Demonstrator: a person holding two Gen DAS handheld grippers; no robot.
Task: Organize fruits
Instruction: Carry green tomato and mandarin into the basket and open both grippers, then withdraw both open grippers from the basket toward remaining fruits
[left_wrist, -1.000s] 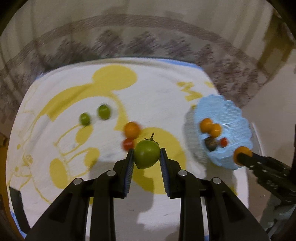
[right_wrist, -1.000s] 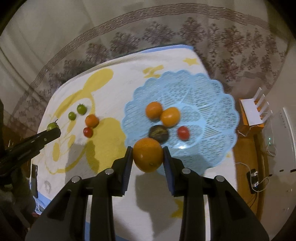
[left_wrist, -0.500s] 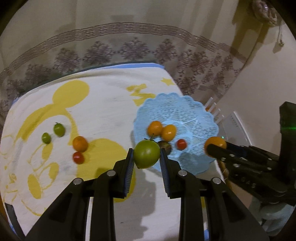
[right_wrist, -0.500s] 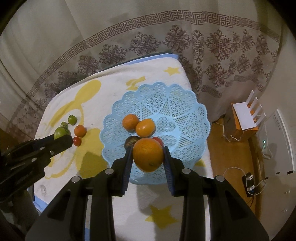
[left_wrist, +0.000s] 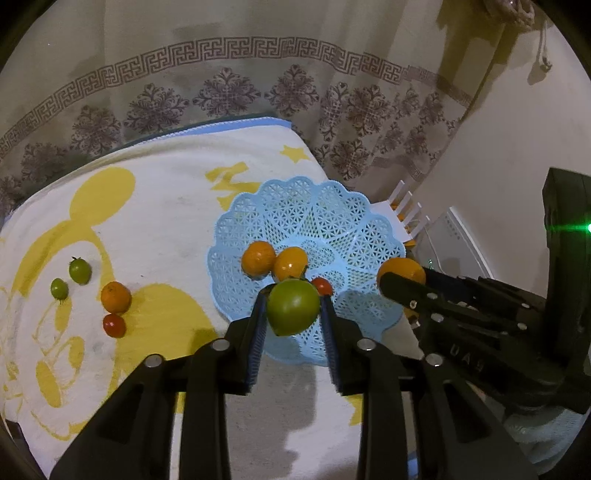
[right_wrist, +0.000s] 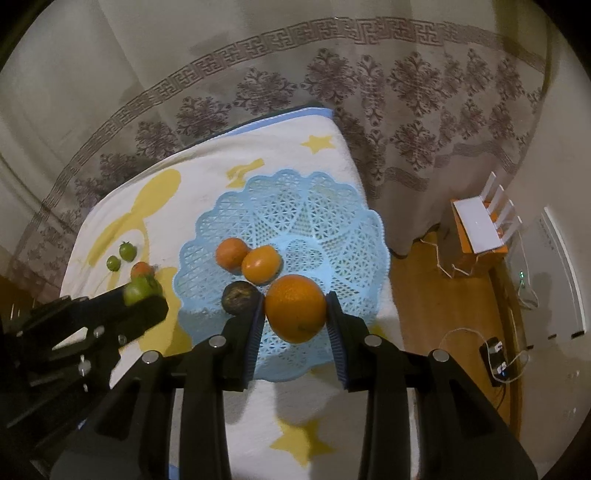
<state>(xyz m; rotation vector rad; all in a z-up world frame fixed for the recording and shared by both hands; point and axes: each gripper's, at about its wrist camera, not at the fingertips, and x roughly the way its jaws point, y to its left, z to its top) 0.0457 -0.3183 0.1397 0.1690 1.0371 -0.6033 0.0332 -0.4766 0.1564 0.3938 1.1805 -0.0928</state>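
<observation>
My left gripper (left_wrist: 293, 314) is shut on a large green tomato (left_wrist: 293, 311), held above the near rim of the blue lattice basket (left_wrist: 332, 218). My right gripper (right_wrist: 295, 314) is shut on a big orange (right_wrist: 295, 313), above the basket's (right_wrist: 295, 206) near side. The basket holds two oranges (left_wrist: 258, 258) (left_wrist: 290, 263), a small red tomato (left_wrist: 322, 286) and a dark fruit (right_wrist: 241, 296). On the blanket to the left lie two small green tomatoes (left_wrist: 79, 270) (left_wrist: 58, 288), an orange (left_wrist: 116, 296) and a red tomato (left_wrist: 113, 325).
A white blanket with yellow cartoon print (left_wrist: 155, 221) covers the surface. A patterned curtain (right_wrist: 332, 81) hangs behind. To the right, on the wooden floor, stand a white router (right_wrist: 484, 225), cables and a power strip (right_wrist: 496, 360).
Both grippers have moved with their fruit toward the basket: the left swung right from the loose fruits, the right rose and now hovers over the basket's near side.
</observation>
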